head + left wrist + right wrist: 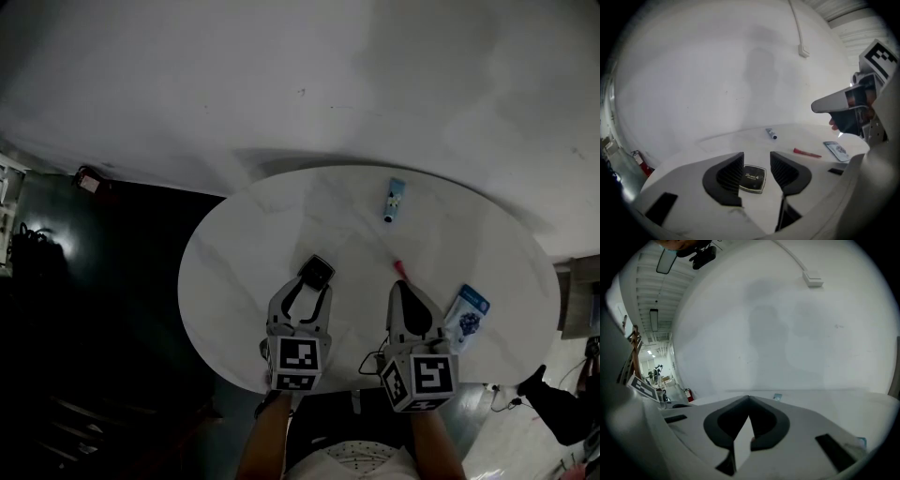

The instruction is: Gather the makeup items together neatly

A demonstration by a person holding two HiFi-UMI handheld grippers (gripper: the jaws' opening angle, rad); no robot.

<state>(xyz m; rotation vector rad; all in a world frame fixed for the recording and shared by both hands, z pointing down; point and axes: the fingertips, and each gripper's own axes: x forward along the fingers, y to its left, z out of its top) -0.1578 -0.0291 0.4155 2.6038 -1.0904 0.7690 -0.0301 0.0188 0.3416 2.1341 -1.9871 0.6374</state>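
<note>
A black square compact [318, 272] [753, 178] with rounded corners lies flat on the left part of the round white table [244, 281]. Pale script crosses its lid but is too small to read. The compact sits between the parted jaws of the left gripper [314, 287] [756, 159], near their tips and ungripped. Further right lie a thin red stick [399, 269] [806, 153] and, beyond it, a blue-labelled tube [395, 200] [771, 134]. The right gripper [401, 285] [749, 399] has its jaws pressed together on nothing. A blue-and-white packet [466, 316] [836, 150] lies just beside it.
</note>
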